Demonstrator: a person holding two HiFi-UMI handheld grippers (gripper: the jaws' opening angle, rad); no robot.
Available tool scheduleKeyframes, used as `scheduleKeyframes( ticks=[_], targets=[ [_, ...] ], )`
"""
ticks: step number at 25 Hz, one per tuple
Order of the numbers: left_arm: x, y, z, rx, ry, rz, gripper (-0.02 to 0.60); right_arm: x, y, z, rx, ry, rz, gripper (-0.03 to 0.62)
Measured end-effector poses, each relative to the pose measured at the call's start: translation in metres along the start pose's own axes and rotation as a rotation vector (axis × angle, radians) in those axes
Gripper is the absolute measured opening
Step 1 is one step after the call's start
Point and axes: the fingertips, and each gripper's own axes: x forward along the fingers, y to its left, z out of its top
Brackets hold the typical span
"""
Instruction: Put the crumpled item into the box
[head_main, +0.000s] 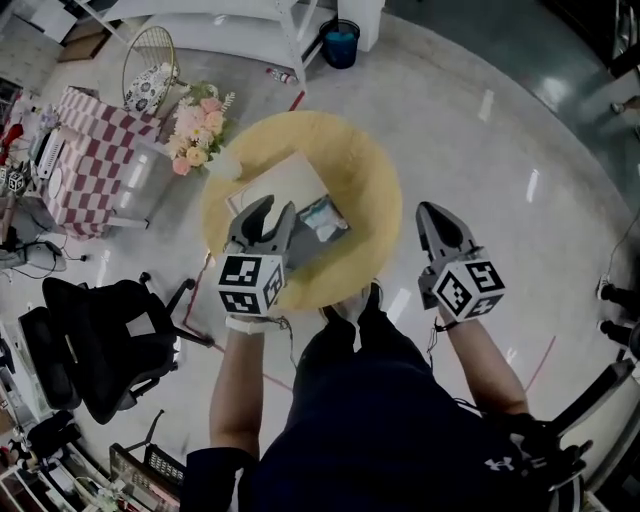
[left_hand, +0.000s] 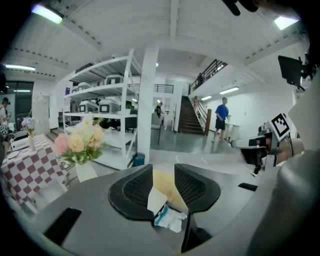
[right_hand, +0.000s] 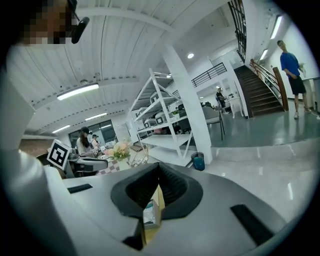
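A crumpled white and teal item (head_main: 322, 216) lies in the open pale box (head_main: 285, 182) on the round yellow table (head_main: 365, 160). My left gripper (head_main: 276, 207) hovers over the box's near side, open, its pads touching nothing. In the left gripper view the crumpled item (left_hand: 170, 218) and a box flap (left_hand: 156, 199) show below the gap of the left gripper (left_hand: 163, 172). My right gripper (head_main: 432, 212) hangs to the right of the table, shut and empty. Through the slit below the right gripper (right_hand: 159, 170) I see the box (right_hand: 159, 200) with the item (right_hand: 149, 214).
A vase of pink flowers (head_main: 198, 130) stands at the table's left edge. A table with a checked cloth (head_main: 85, 160) and a black office chair (head_main: 100, 340) are on the left. A blue bin (head_main: 340, 42) and white shelving stand far back. My shoe (head_main: 360, 300) touches the table's near rim.
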Motion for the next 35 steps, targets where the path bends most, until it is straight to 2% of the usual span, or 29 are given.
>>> scheduleKeyframes(
  ticks=[8, 15, 23, 35],
  targets=[
    [-0.067, 0.012, 0.051, -0.038, -0.166, 0.094, 0.131, 0.0, 0.031, 0.035, -0.058, -0.059, 0.06, 0.003],
    [-0.121, 0.021, 0.08, -0.097, -0.311, 0.173, 0.082, 0.004, 0.059, 0.064, -0.082, -0.115, 0.108, 0.003],
    [-0.15, 0.022, 0.096, -0.078, -0.394, 0.216, 0.043, 0.006, 0.085, 0.092, -0.109, -0.179, 0.165, 0.003],
    [-0.169, 0.024, 0.123, -0.057, -0.475, 0.252, 0.034, 0.001, 0.104, 0.124, -0.167, -0.264, 0.217, 0.003]
  ],
)
